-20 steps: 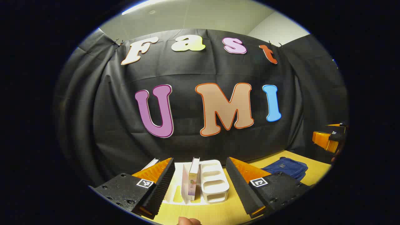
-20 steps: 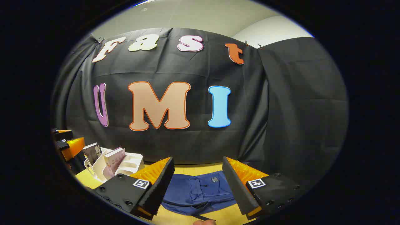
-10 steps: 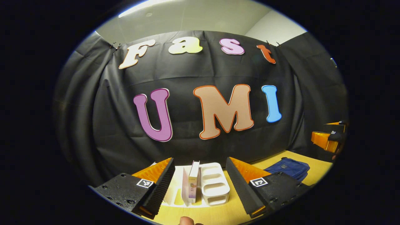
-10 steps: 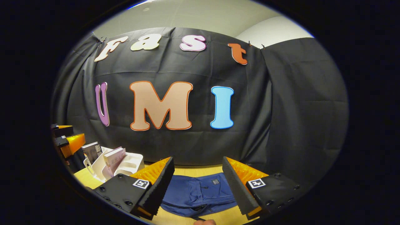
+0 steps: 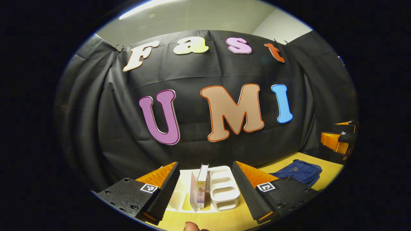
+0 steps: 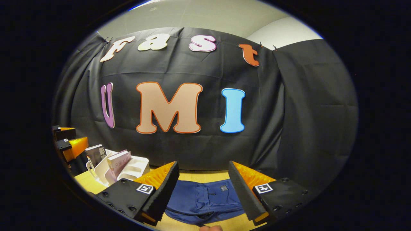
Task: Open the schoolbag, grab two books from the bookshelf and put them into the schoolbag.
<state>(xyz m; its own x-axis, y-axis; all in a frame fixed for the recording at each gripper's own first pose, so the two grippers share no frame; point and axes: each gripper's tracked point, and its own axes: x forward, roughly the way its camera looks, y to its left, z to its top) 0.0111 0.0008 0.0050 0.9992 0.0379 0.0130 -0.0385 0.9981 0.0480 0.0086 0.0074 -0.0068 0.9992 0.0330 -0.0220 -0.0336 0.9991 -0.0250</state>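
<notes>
schoolbag (image 6: pixel 205 200): navy blue, lower centre | bookshelf (image 5: pixel 221 189): plain white, bottom centre | book (image 5: pixel 202 186): white spine, pink-violet toward its foot | second book (image 6: pixel 95 154): dark grey cover, lower left | table (image 5: pixel 324 163): yellow wood grain

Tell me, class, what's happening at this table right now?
A person holds a hand-held gripper in each hand. The left hand-held gripper is open and faces a white bookshelf, where one book stands upright in a slot. The right hand-held gripper is open too, aimed at the blue schoolbag lying flat on the yellow table. From the right gripper view a second book stands in the shelf. Nothing is gripped, and no book is in the bag yet.
</notes>
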